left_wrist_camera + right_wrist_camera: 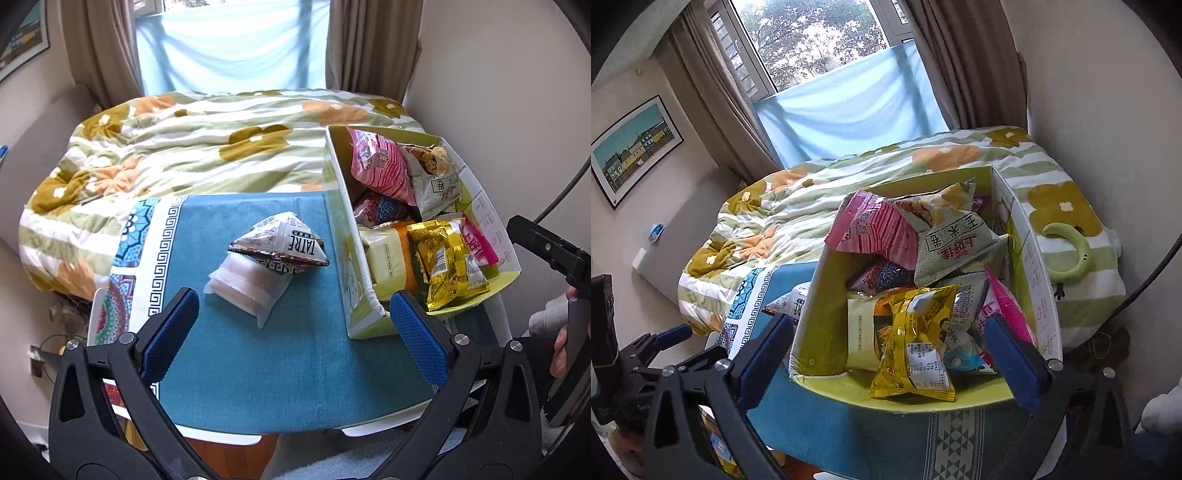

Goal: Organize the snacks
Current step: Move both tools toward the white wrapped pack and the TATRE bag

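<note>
Two snack packets lie on the teal cloth (258, 354): a grey triangular TATRE packet (288, 243) rests on a translucent white packet (247, 291). A green cardboard box (354, 288) at the right holds several snacks, among them a yellow packet (447, 262) and a pink packet (380, 166). My left gripper (295, 325) is open and empty, just short of the two loose packets. My right gripper (890, 350) is open and empty, its jaws wide at the box's near edge (849, 391), with the yellow packet (916, 347) between them.
A bed with a flowered green quilt (207, 147) lies behind the table. A green ring toy (1075, 254) sits on the quilt right of the box. Curtains and a window stand beyond. The other hand-held gripper (550, 254) shows at the right edge.
</note>
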Motion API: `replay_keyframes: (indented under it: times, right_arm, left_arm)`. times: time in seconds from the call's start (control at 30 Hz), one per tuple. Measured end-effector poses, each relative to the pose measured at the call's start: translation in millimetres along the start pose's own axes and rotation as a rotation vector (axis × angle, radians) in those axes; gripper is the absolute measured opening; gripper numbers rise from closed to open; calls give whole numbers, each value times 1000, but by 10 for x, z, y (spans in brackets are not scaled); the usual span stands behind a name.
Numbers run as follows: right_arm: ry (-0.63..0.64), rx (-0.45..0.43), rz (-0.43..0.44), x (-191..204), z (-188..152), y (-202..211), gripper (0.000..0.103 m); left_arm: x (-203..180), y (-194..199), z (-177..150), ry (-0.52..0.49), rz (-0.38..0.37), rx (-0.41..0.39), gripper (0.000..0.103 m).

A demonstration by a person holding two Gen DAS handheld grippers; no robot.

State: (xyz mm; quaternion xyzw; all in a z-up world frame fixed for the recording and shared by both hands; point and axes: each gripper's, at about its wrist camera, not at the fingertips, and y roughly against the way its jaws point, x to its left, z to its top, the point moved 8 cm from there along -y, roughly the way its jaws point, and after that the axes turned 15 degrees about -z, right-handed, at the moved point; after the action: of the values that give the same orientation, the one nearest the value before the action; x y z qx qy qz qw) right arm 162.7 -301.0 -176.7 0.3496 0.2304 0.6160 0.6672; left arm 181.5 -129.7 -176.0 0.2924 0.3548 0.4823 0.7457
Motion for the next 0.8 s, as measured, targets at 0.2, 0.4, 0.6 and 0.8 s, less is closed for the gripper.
replay_keyframes:
  times: [0.2, 0.4, 0.6, 0.8]
  right_arm:
    - [8, -23, 47, 183, -1, 129, 103]
    - [50, -49, 46, 502, -37, 175, 103]
    - [46, -41, 22, 895, -145, 102, 103]
    - [-45, -23, -71, 1206, -244, -48, 103]
  left_arm:
    - [162, 152, -143, 18, 13, -12, 102]
    - [400, 121, -203, 16, -3, 3, 102]
    - [716, -26, -107, -40, -59, 58, 102]
    - [1056, -384, -25, -108, -135, 157, 102]
